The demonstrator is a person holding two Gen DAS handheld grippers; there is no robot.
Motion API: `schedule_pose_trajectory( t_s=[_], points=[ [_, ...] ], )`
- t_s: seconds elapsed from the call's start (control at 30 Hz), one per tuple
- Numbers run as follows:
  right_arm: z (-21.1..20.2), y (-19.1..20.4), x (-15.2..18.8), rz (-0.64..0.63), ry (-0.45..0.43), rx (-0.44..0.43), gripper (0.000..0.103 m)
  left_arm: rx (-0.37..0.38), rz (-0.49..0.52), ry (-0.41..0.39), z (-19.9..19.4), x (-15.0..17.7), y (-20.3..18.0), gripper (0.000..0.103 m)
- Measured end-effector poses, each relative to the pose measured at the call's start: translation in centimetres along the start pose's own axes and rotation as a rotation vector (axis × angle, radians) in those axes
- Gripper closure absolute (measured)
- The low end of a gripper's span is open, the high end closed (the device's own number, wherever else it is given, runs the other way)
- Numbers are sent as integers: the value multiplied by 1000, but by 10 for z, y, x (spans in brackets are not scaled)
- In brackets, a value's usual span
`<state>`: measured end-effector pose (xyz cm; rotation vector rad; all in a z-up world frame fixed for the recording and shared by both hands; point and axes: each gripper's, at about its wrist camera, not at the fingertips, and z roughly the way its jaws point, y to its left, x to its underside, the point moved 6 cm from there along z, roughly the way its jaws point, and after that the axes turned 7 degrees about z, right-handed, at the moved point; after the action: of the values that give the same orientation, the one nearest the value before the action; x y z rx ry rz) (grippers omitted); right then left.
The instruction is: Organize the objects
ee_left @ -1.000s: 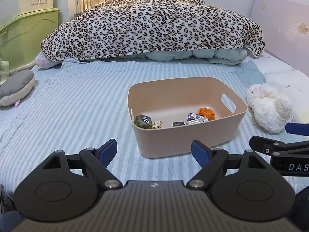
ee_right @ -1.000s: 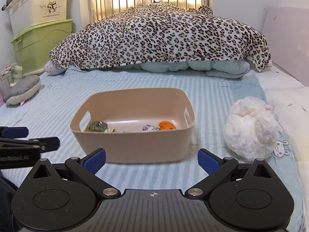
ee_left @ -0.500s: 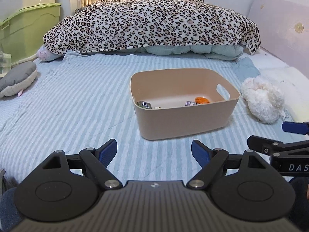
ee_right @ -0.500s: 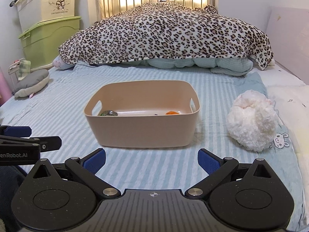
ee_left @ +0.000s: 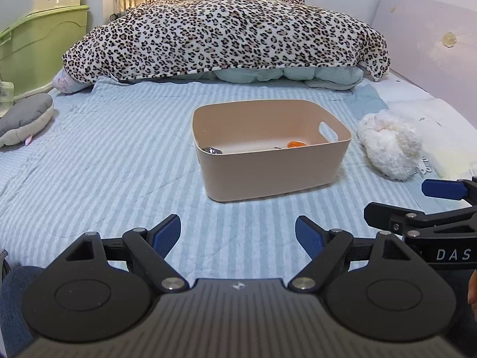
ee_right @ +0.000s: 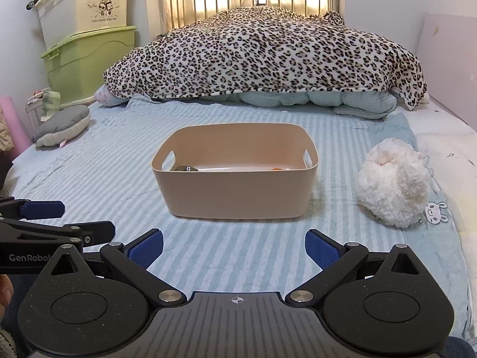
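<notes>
1. straight ahead of both tools, well apart from the fingertips, sits the bin (ee_left: 269, 161) on the striped bedsheet (ee_left: 119, 161); in the right wrist view the bin (ee_right: 235, 179) lies almost dead centre, in the left wrist view slightly to the right of centre.
2. long axis of the bin runs across the line of the fingers, with a handle cut-out at each short end. material appears to be smooth, rigid beige plastic with rounded corners.
3. contents: an orange item (ee_left: 295, 144) toward the right end and a dark, glossy item (ee_left: 212, 150) at the left end; both are largely hidden by the near wall and cannot be identified.
4. left gripper (ee_left: 237, 232): released, jaws spread wide, nothing between them, blue pads facing inward.
5. right gripper (ee_right: 234, 246): likewise released and empty, jaws wide.
6. the two tools are side by side, each showing at the edge of the other's view; neither is clearly nearer the bin.
7. forward and right of the right gripper, near the bin but apart from it, lies a white fluffy plush (ee_right: 393, 185), soft and rounded. judgement: if it is the next item, the right hand is the nearer.
8. forward and far left, a grey plush (ee_right: 61, 125) lies at the sheet's edge; beyond the bin, a leopard-print blanket (ee_right: 262, 56).
</notes>
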<state>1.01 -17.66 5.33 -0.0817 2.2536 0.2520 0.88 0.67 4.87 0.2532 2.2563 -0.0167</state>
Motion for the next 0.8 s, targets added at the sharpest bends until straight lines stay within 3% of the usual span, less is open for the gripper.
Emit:
schedule_pose_trajectory(
  t_s=[0.8],
  points=[
    [-21,-4,-3,-10,-27,42,0,26,0,-8,-14,3,-14,18]
  ],
)
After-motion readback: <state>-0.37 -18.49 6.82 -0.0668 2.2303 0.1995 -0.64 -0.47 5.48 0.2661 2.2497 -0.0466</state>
